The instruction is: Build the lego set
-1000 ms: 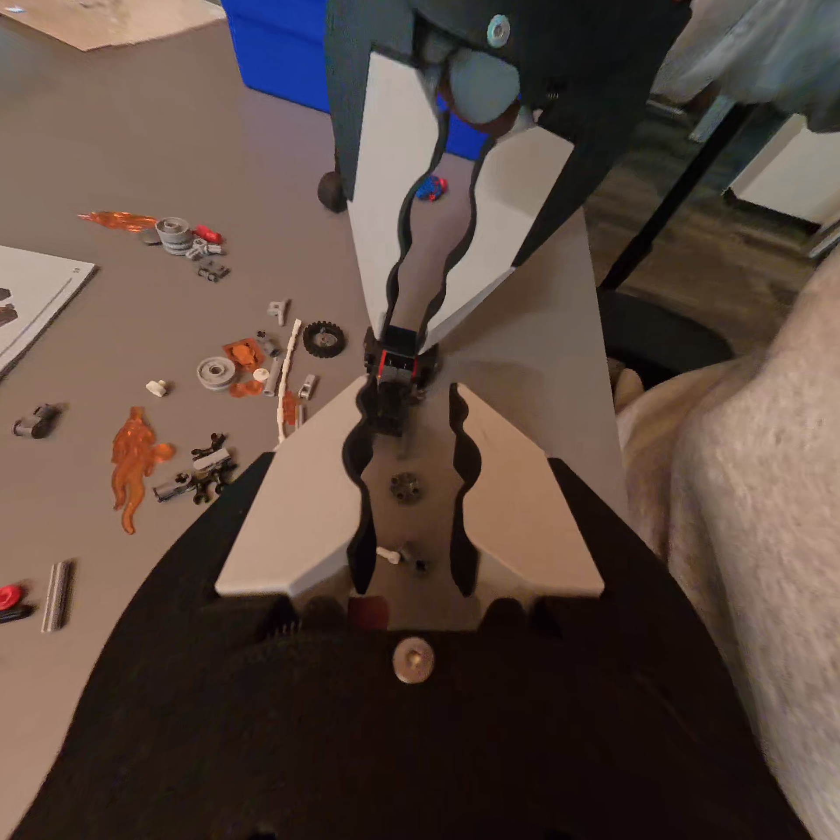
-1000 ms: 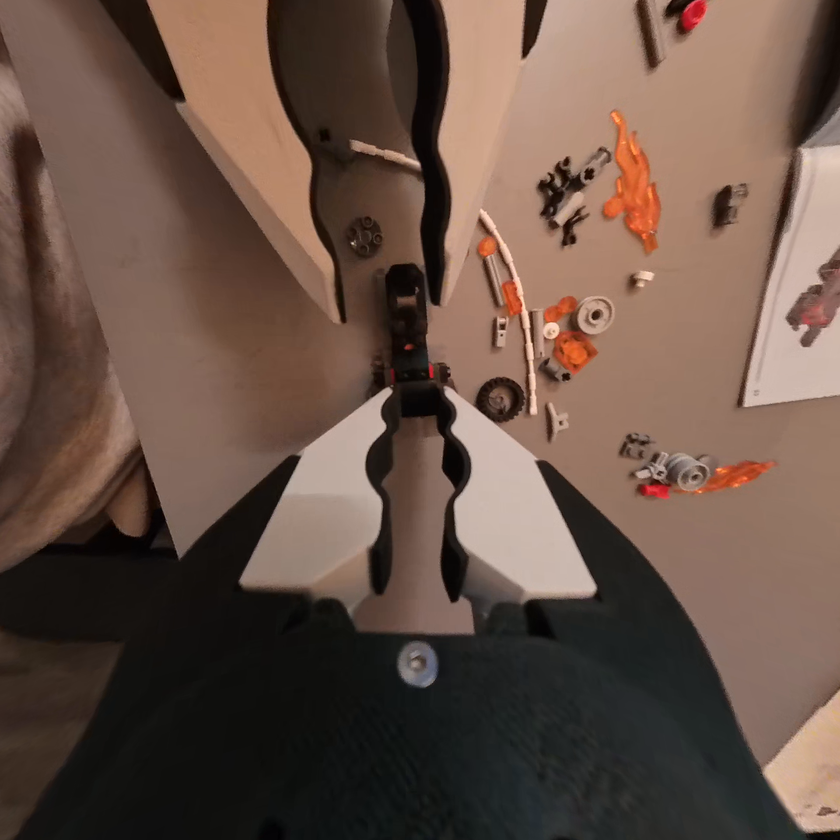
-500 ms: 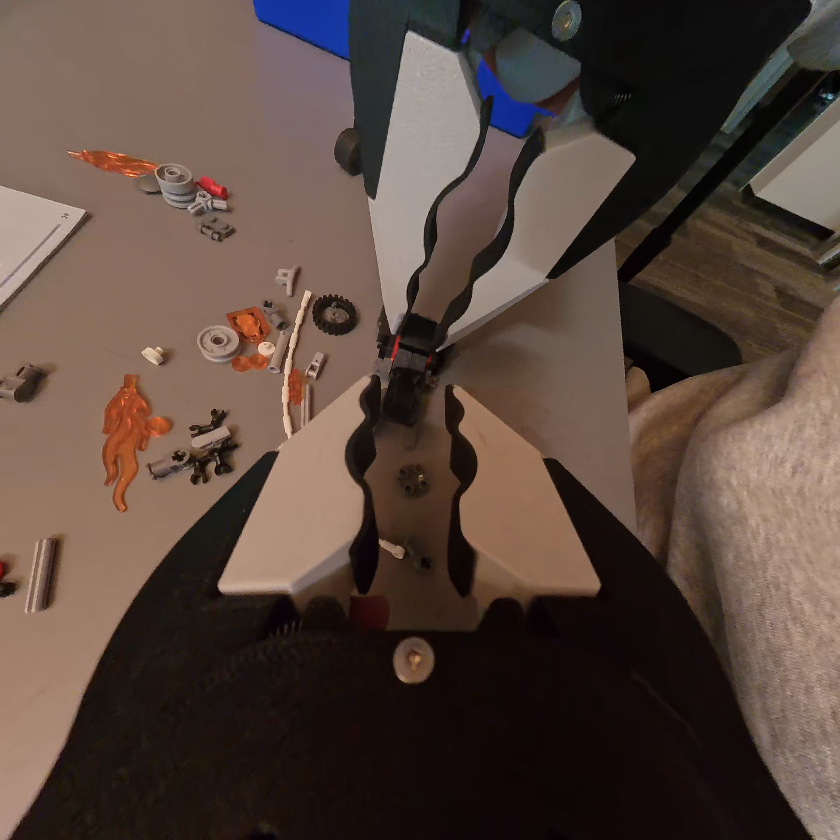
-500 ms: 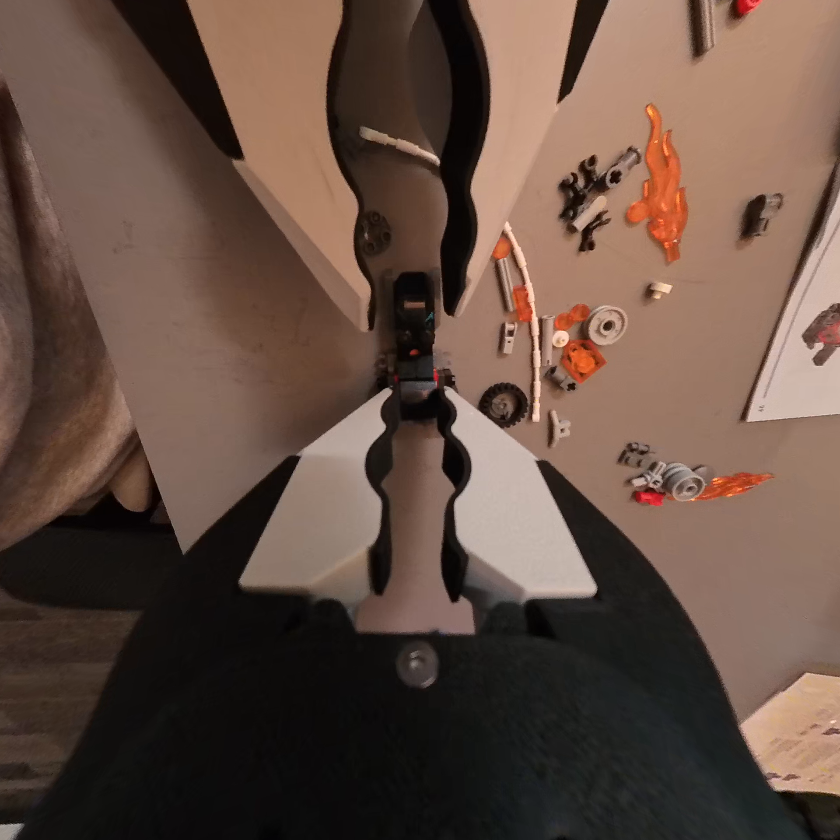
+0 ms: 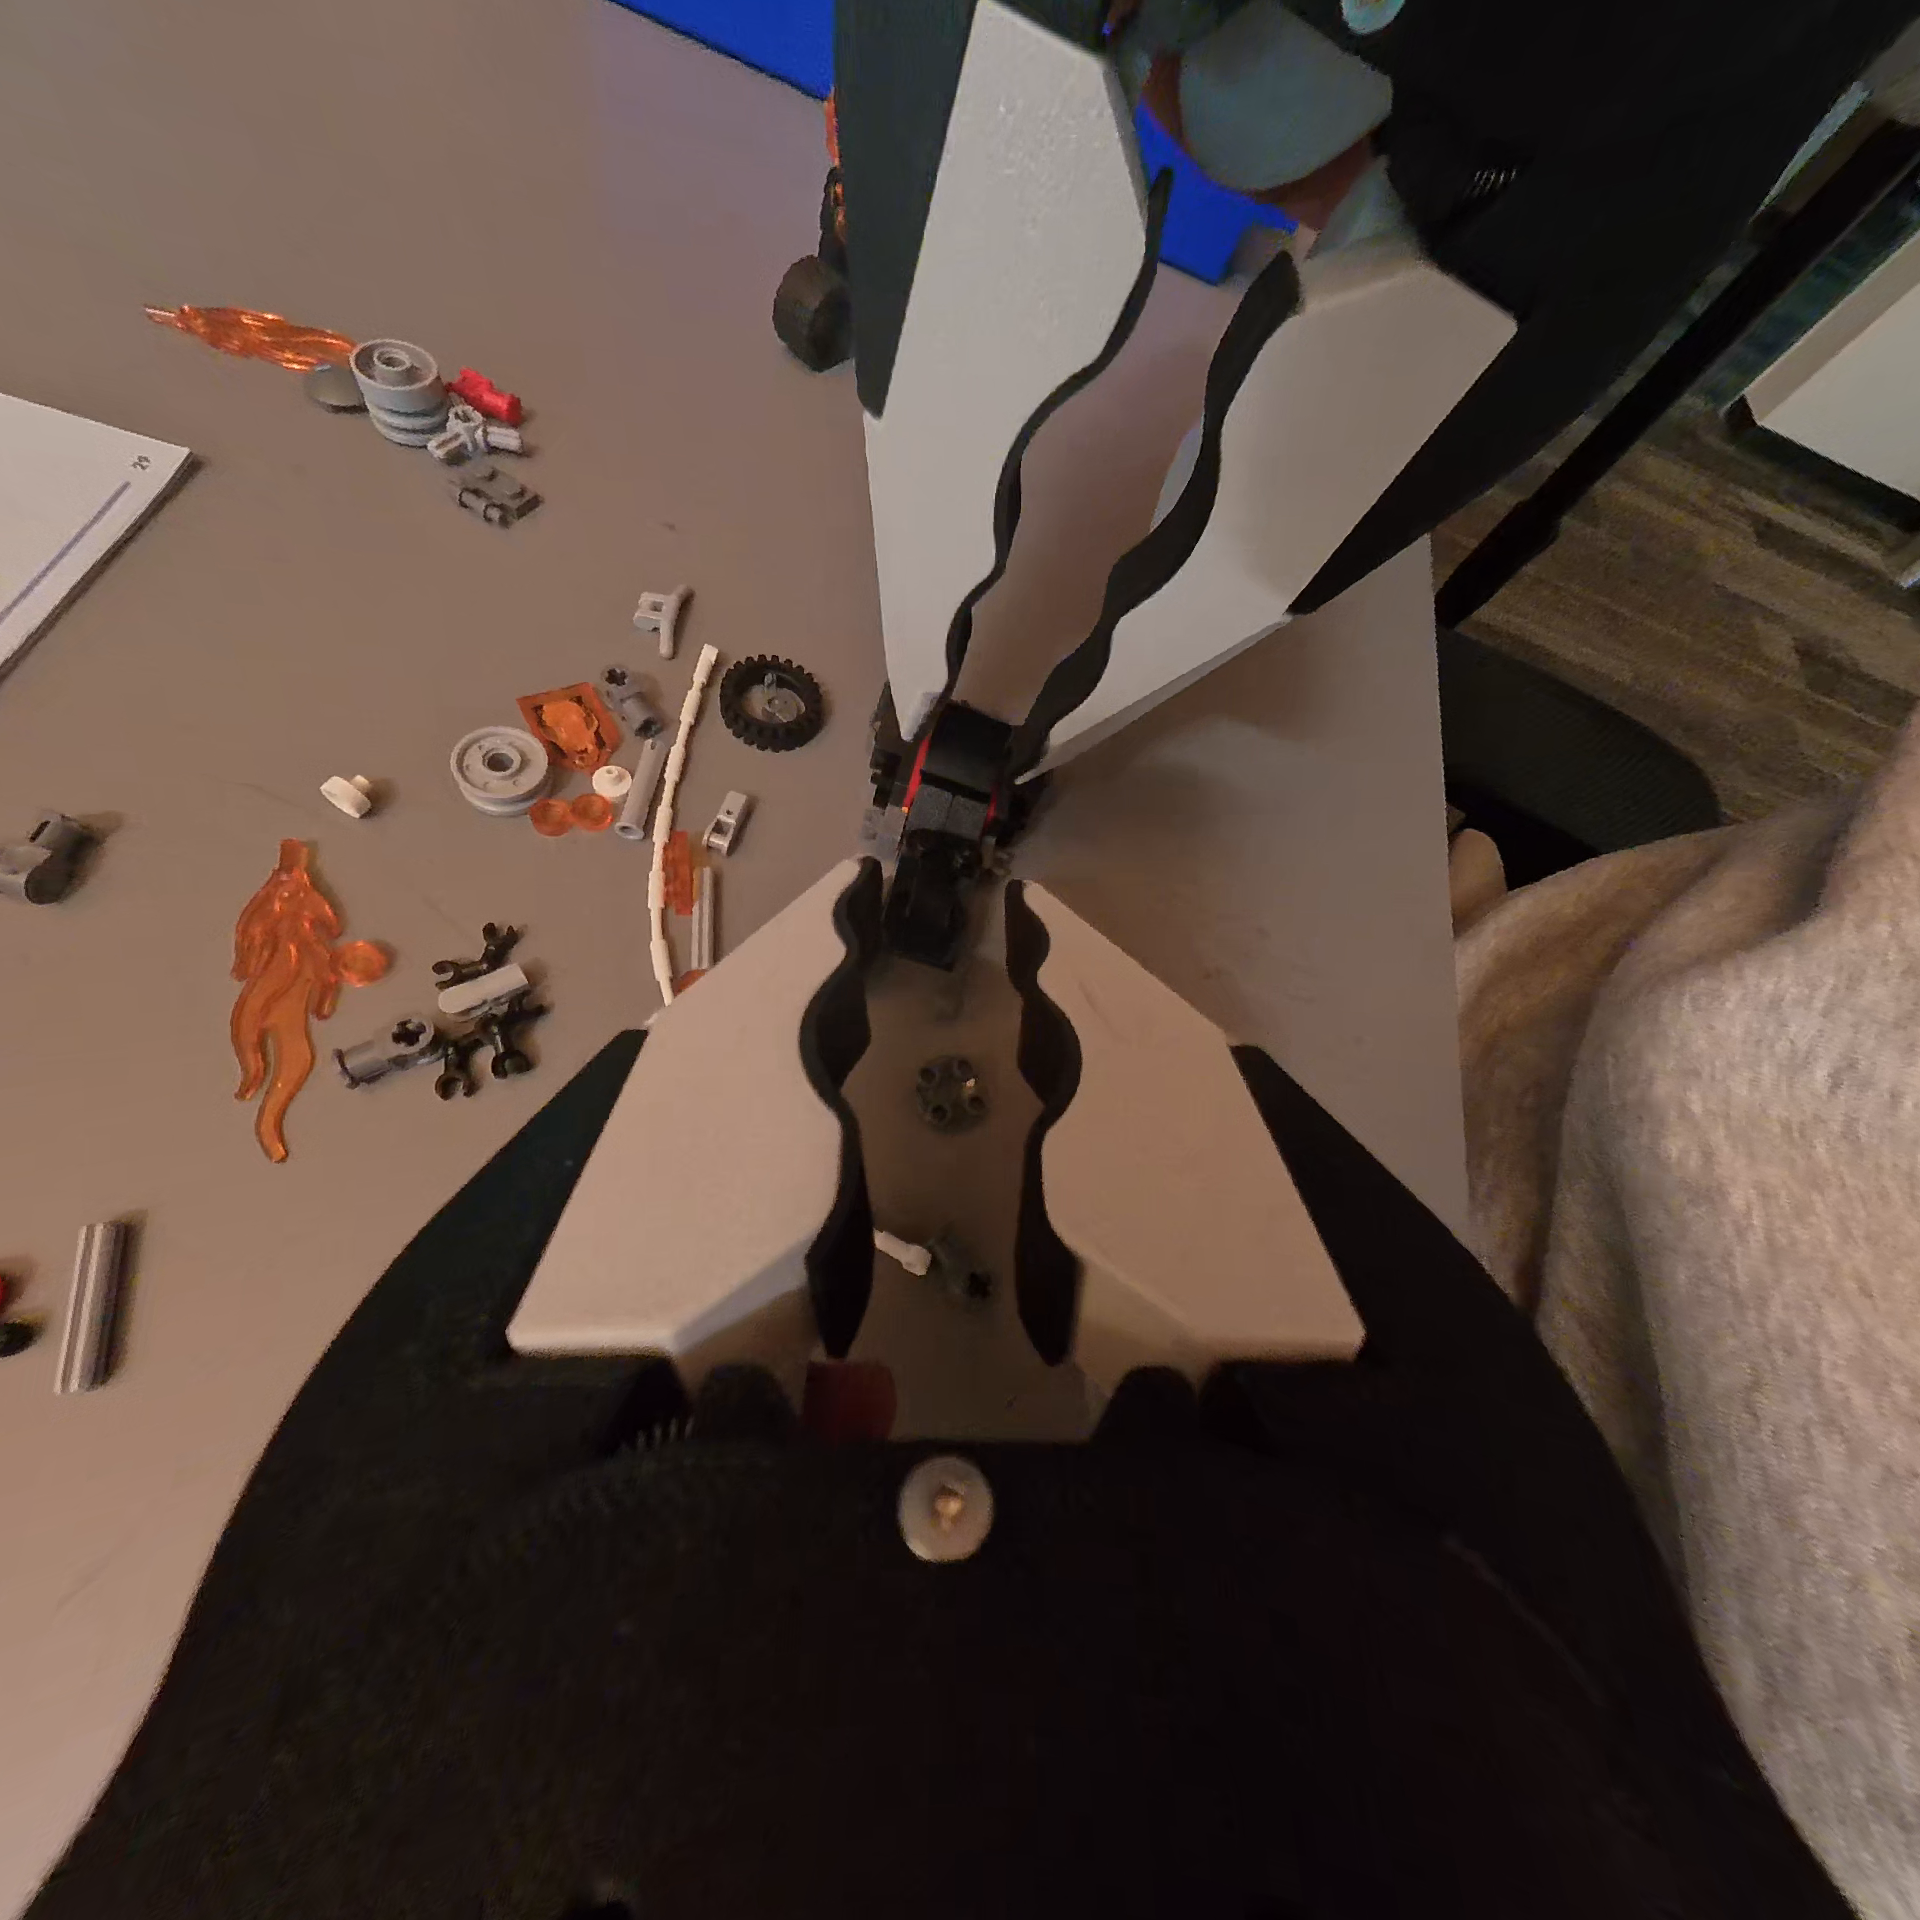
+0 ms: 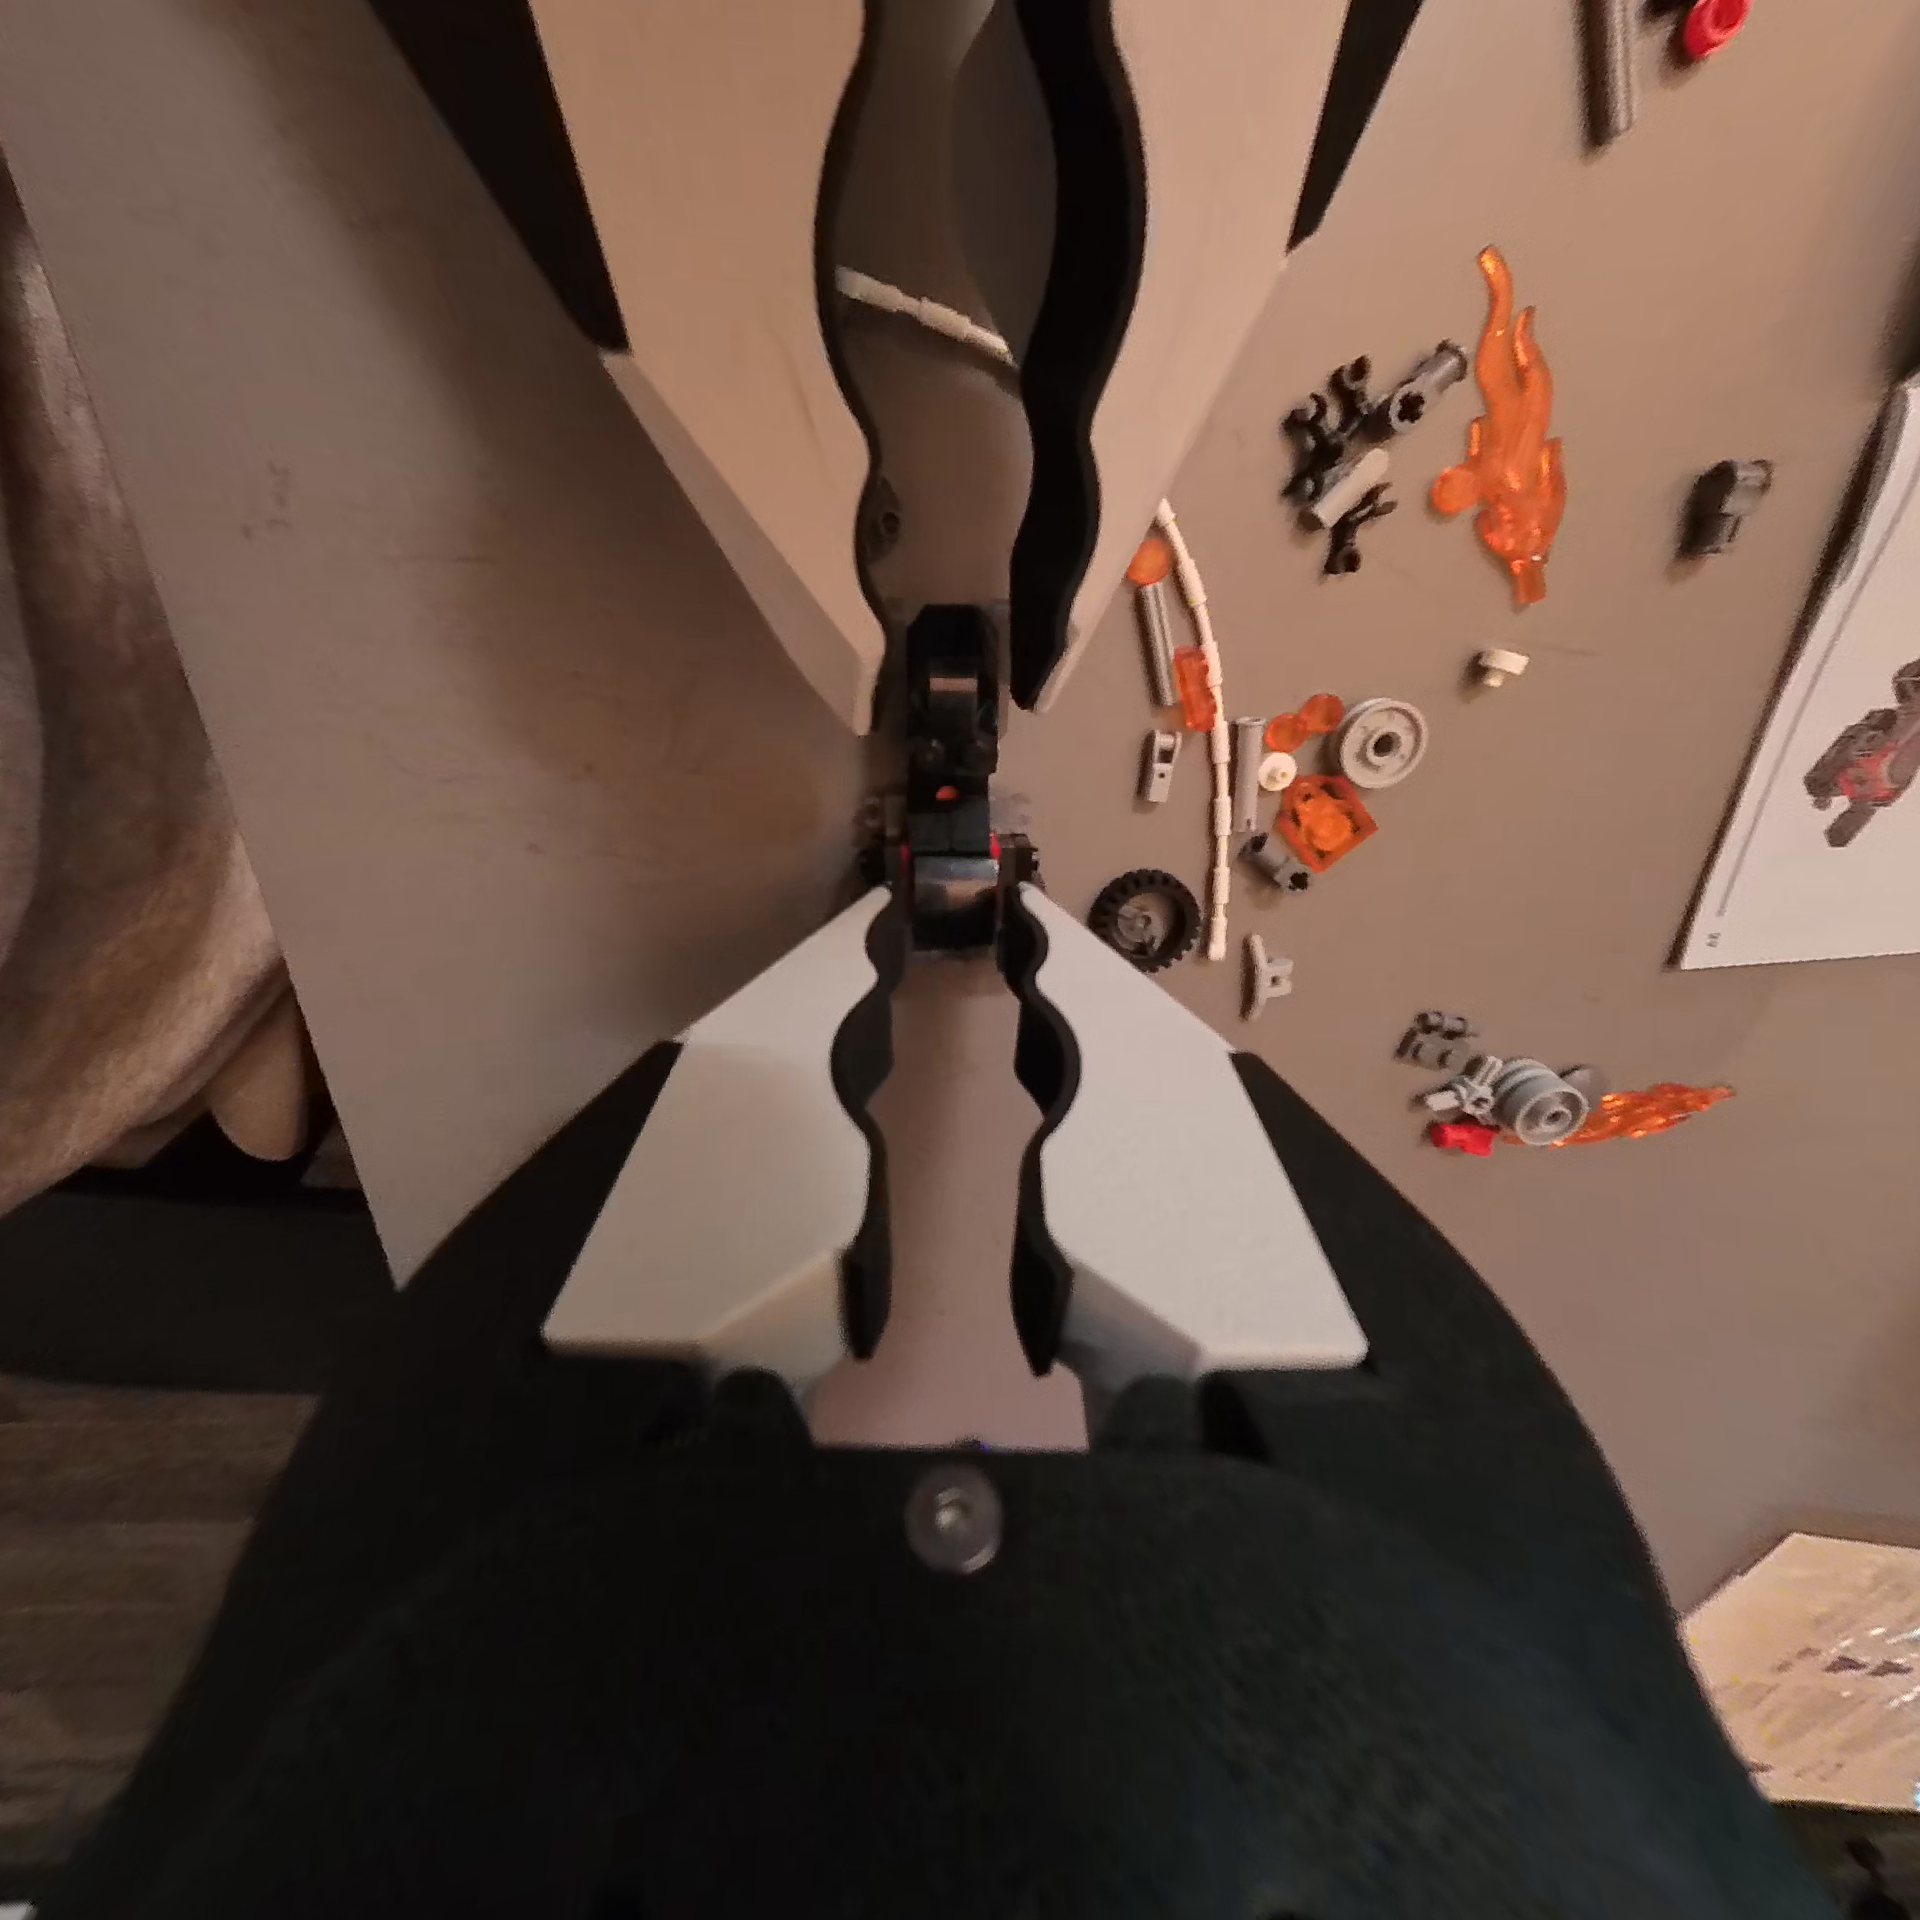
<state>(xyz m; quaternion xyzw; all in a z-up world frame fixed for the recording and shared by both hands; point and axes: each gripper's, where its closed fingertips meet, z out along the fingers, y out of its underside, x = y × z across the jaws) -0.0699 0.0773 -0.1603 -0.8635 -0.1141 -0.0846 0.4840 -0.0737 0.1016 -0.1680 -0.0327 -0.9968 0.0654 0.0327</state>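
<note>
A small black lego assembly with red and grey parts (image 5: 940,821) is held just above the grey table (image 5: 312,156), near its right edge. My right gripper (image 6: 948,914) is shut on one end of the assembly (image 6: 951,831). In the left wrist view it comes down from the top (image 5: 982,727). My left gripper (image 5: 935,891) faces it, with its jaws set closely around the assembly's other end. A thin gap shows on the right side. The left gripper also shows at the top of the right wrist view (image 6: 951,686).
Loose parts lie to the left: a black tyre (image 5: 774,701), a grey wheel hub (image 5: 499,769), a white flexible rod (image 5: 675,790), an orange flame piece (image 5: 281,977) and a dark round plate (image 5: 951,1091). An instruction booklet (image 5: 62,499) lies far left. A person's grey clothing (image 5: 1714,1143) is past the table's right edge. Less than 4 cm separates the two grippers' tips.
The left gripper's jaws have narrowed around the near end of the assembly. The two grippers have drawn closer together. The right gripper has kept its hold.
</note>
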